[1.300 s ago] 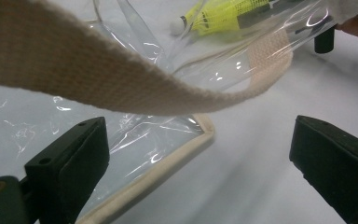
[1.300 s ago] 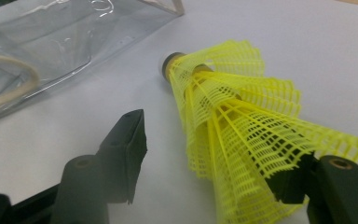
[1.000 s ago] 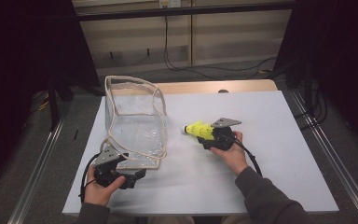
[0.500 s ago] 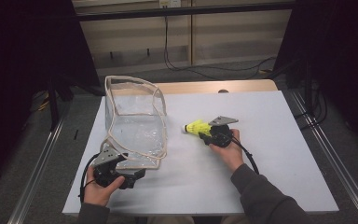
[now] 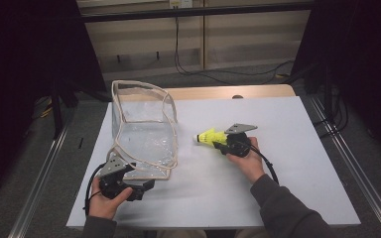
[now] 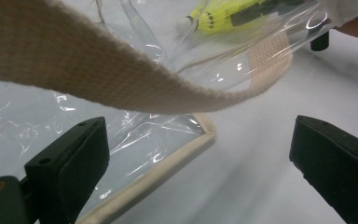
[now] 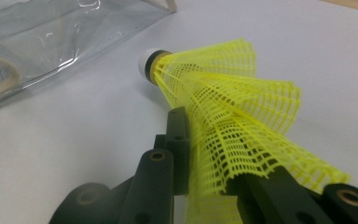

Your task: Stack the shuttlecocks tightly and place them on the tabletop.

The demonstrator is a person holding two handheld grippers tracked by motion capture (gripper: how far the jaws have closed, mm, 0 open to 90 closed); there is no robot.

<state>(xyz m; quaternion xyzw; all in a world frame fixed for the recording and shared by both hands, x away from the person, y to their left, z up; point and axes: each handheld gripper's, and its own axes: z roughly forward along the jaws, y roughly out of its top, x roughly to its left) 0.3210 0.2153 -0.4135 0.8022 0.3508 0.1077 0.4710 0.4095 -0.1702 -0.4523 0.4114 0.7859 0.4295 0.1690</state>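
A yellow shuttlecock (image 5: 211,136) is clamped by its mesh skirt in the right hand-held gripper (image 5: 226,144), whose jaws have just been closing on it; in the right gripper view the skirt (image 7: 233,135) is seen squeezed and folded between the two black jaws. The shuttlecock is held just above the white surface (image 5: 287,173), near its middle, with the white cork tip (image 7: 145,63) pointed toward a clear plastic bag (image 5: 146,129). The two are near each other but apart.

The bag stands open on the left part of the surface, its rim edged with beige tape. The left hand-held gripper (image 5: 139,187) is held at the bag's near corner with its jaws spread wide. In the left gripper view the beige strap (image 6: 98,70) is seen arching across above the jaws, and the bag's taped bottom edge (image 6: 168,163) lies between them, apparently untouched, though contact at the left jaw cannot be ruled out from this angle. Through the clear plastic, the shuttlecock (image 6: 223,14) is seen beyond the bag.
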